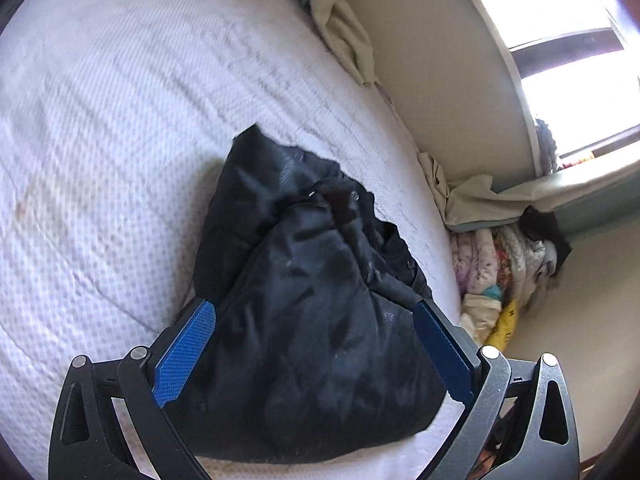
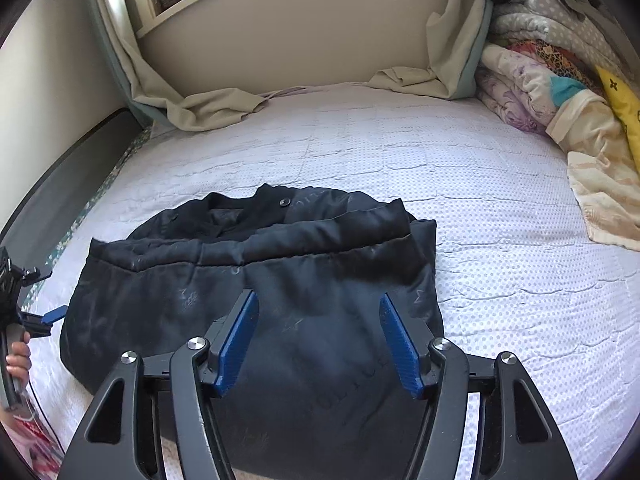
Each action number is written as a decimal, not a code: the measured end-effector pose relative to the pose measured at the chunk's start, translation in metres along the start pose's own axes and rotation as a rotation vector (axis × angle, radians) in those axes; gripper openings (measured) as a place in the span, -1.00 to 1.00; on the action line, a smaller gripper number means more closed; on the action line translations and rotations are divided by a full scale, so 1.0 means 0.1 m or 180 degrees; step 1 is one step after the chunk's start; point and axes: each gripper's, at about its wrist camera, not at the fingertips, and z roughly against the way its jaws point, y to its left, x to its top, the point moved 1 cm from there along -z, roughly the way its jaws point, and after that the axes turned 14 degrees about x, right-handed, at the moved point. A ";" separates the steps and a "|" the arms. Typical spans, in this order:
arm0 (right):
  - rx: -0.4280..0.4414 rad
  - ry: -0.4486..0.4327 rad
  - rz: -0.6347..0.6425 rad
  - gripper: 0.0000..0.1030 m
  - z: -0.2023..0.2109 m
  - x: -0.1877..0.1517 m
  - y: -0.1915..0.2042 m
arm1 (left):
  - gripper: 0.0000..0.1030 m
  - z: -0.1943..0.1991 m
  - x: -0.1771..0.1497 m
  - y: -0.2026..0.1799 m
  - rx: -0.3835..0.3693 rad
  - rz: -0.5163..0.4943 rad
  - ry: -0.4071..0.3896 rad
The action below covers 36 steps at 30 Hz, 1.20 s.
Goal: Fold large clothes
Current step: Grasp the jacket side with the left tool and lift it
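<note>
Folded black quilted jacket (image 2: 256,296) lies on the white dotted bed cover (image 2: 500,216), long axis crossways directly ahead of the right tool (image 2: 318,344), jaws apart and empty; left tool (image 1: 316,360), wide open, sits at its left end.

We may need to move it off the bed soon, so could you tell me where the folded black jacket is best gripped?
Probably by the thick folded edge of the black jacket nearest the right gripper, coming in from the near side. The layers are stacked there, so one pinch catches them all; the loose collar end would likely unfold.
</note>
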 end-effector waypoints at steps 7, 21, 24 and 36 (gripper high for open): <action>0.0010 0.0002 0.0008 0.19 0.11 -0.03 0.04 | 0.96 -0.33 -0.10 0.23 0.0132 0.0138 0.0350; 0.0126 -0.0037 -0.0138 0.22 0.27 -0.05 -0.03 | 0.97 -0.72 -0.29 0.19 -0.0187 -0.0038 0.0452; 0.0209 -0.0026 -0.0234 0.22 0.26 -0.04 -0.04 | 0.76 -0.73 -0.33 0.18 -0.0212 -0.0005 0.0471; 0.0359 0.0038 -0.0144 0.22 0.06 0.01 0.23 | 0.13 -0.84 -0.36 0.22 -0.0604 0.0277 0.0545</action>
